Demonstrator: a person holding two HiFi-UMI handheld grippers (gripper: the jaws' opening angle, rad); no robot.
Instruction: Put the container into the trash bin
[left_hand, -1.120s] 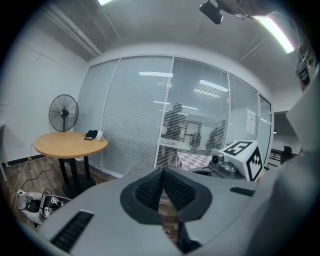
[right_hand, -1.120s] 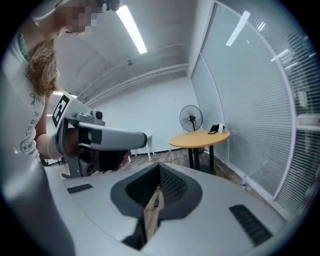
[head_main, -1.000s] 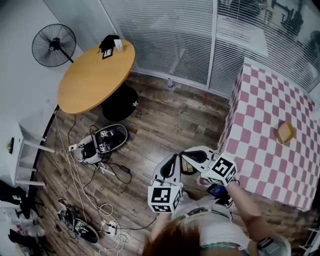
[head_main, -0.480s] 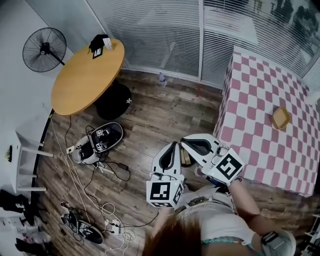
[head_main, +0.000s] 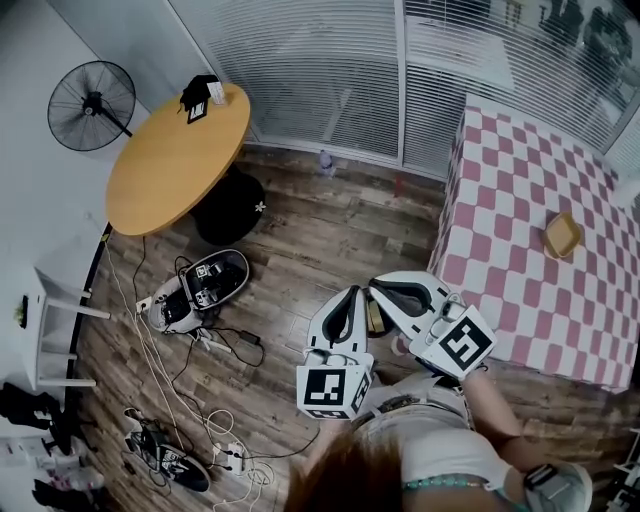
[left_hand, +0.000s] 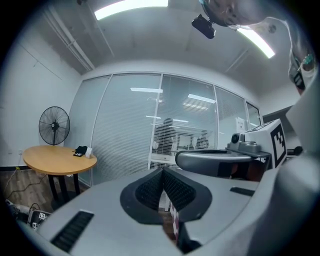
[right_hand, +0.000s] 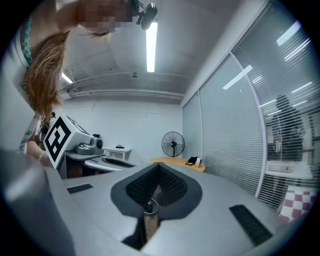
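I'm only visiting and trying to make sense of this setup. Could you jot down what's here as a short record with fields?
Tools: left gripper shut, nothing in it; right gripper shut, nothing in it
Container: yellow, sitting on the checked table, apart from both grippers
Task state: container not yet picked up
Other furniture: round wooden table, with a fan standing beside it
Floor: wood, with loose cables
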